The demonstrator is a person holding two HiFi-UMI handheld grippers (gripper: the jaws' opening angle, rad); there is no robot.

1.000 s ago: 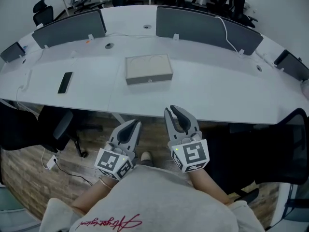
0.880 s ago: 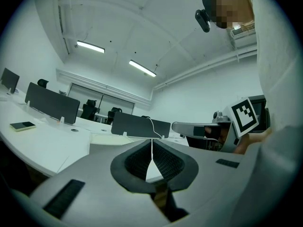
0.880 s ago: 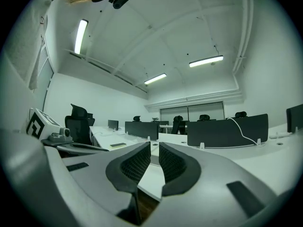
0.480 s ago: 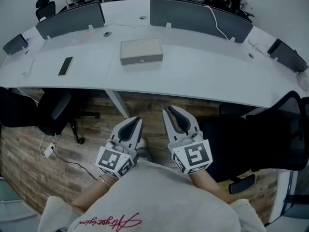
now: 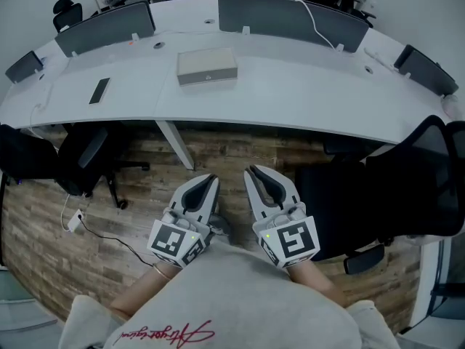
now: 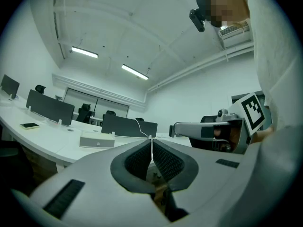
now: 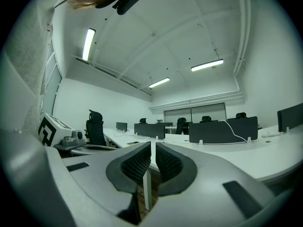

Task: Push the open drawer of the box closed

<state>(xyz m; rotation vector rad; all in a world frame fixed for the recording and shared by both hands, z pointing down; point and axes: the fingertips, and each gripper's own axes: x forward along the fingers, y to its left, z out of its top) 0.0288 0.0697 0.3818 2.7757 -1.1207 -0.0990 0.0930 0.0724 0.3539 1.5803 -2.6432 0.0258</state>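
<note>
Resting near the middle of the curved white desk (image 5: pixel 305 97), the box (image 5: pixel 207 67) is a low beige case. Its front face carries a small knob at centre and is turned toward the person. That face looks flush with the body, though the box is too small in the head view to be certain. In the left gripper view the box (image 6: pixel 97 140) appears on the desk beyond the claw tips and off to their left.

A dark phone (image 5: pixel 99 90) lies flat on the same desk, well apart from the box on its left. Grey divider panels (image 5: pixel 290 11) stand upright along the far edge of the desk behind the box.

Both claws are held well short of the desk, over the wooden floor (image 5: pixel 145 187) and close to the person's torso. They sit side by side and point toward the desk. The left claw (image 5: pixel 211 179) has its jaws pressed together, with nothing between them. The right claw (image 5: pixel 251 171) has its jaws drawn in to a thin slit, also with nothing between them.

A white desk leg (image 5: pixel 174 145) slants down to the floor ahead of the claws. One black office chair (image 5: pixel 363 195) stands just beside the right claw, and another (image 5: pixel 80 158) sits partly under the desk at far left. The person's grey shirt (image 5: pixel 240 304) fills the lower edge of the head view.
</note>
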